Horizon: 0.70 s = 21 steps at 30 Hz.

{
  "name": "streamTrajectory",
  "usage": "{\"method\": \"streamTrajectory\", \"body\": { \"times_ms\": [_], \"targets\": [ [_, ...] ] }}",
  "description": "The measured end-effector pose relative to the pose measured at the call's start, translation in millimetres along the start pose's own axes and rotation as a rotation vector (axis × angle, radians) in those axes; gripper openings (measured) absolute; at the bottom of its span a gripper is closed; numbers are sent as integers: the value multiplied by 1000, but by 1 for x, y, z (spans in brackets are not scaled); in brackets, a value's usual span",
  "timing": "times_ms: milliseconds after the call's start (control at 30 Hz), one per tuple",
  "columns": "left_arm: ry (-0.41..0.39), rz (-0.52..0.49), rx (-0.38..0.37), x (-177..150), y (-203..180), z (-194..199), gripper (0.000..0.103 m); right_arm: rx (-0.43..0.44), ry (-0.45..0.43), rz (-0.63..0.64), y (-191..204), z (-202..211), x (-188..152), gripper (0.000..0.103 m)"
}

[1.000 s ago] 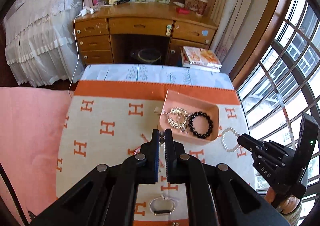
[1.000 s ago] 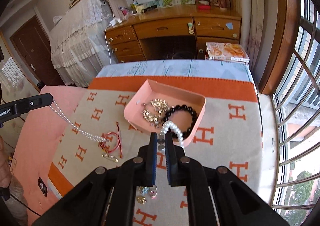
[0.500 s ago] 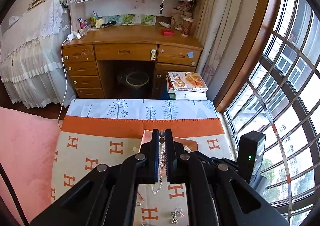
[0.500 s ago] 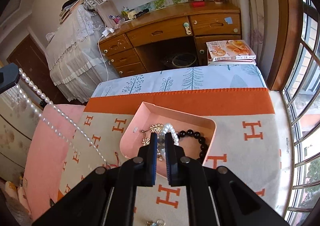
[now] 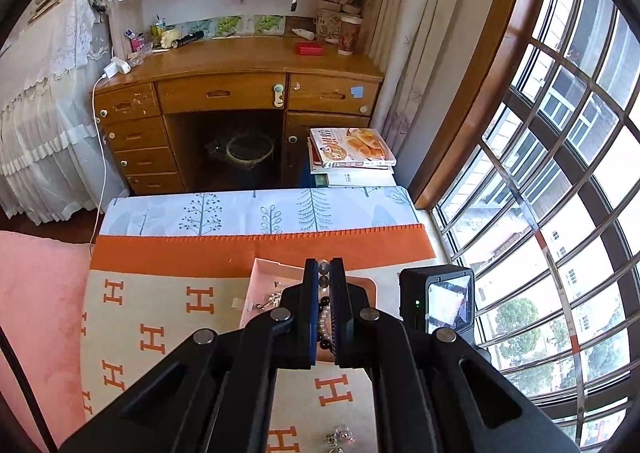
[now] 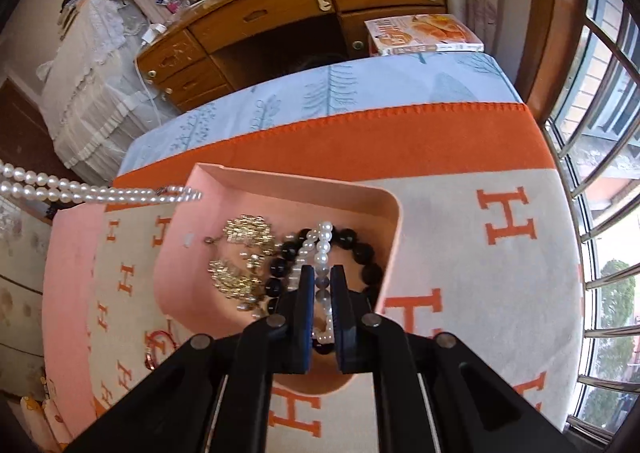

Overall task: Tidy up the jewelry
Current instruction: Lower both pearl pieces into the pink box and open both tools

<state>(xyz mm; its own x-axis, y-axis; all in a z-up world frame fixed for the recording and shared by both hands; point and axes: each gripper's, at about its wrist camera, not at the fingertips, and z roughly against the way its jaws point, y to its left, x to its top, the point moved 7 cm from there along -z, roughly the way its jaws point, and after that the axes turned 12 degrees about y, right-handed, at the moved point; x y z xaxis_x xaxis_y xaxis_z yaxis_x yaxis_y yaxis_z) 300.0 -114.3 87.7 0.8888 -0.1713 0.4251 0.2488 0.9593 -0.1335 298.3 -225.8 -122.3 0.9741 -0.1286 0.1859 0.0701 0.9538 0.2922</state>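
Note:
A pink tray (image 6: pixel 384 197) sits on the orange and cream blanket (image 6: pixel 500 285); it also shows in the left wrist view (image 5: pixel 260 273). It holds gold jewelry (image 6: pixel 244 233) and a black bead bracelet (image 6: pixel 360 249). My right gripper (image 6: pixel 323 277) is shut on a white pearl bracelet (image 6: pixel 322 241), low over the tray. My left gripper (image 5: pixel 324 267) is shut on a long pearl necklace (image 6: pixel 100 193), which hangs from the left toward the tray's far left corner.
A red string bracelet (image 6: pixel 158 345) lies on the blanket left of the tray. Small earrings (image 5: pixel 340 435) lie near the front. A wooden desk (image 5: pixel 236 93) and stacked books (image 5: pixel 352 153) stand beyond the table. A window (image 5: pixel 560 213) is on the right.
My right gripper has lowered the pearl bracelet into the tray. My left gripper has lifted the pearl necklace off the blanket and carried it right, toward the tray.

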Motion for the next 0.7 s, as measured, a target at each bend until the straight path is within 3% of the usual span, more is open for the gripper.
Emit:
{"method": "streamTrajectory", "body": {
  "times_ms": [67,167,367,700],
  "targets": [
    [16,-14,-15,-2,-7,-9,3,0,-11,-2,-8,3,-3,14],
    [45,-34,-28,-6,-19,-24,3,64,-38,-20,-15,16,-7,16],
    [90,-68,-36,-14,-40,-53,3,107,-93,-33,-25,38,-16,18],
    [160,-98,18,-24,-49,-103,3,111,-117,-3,-27,47,-26,18]
  ]
}}
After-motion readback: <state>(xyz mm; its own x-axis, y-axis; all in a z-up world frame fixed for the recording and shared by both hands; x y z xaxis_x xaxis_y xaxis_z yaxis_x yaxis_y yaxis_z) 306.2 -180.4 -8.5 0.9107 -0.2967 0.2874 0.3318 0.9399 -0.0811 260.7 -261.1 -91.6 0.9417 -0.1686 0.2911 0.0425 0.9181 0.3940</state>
